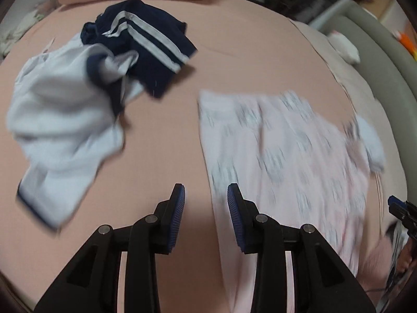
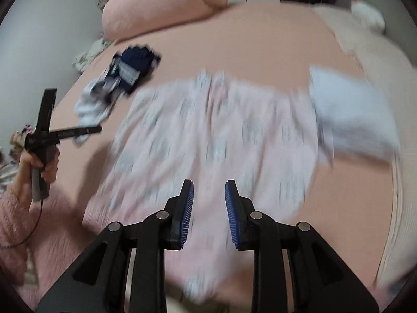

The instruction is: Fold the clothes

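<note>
Black two-finger grippers, left gripper [image 1: 206, 195] and right gripper [image 2: 209, 191]: ribbed blue pads, silver pivot pins. Fuzzy pink sleeve [image 2: 11, 216] behind left grip.

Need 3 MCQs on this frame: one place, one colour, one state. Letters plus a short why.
1. Where does the navy garment lie relative to the pink patterned garment, in the left wrist view?
A. upper left of it
B. on top of it
C. below it

2. What colour are the stripes on the navy garment?
A. red
B. white
C. yellow

3. What is between the jaws of the left gripper?
A. the navy garment
B. a sock
C. nothing

Key: 1 A, it sits farther up the bed, left and apart; 2 B, two white bands cross the navy cloth; 3 C, the pads stand apart with only bedding seen through the gap.
</note>
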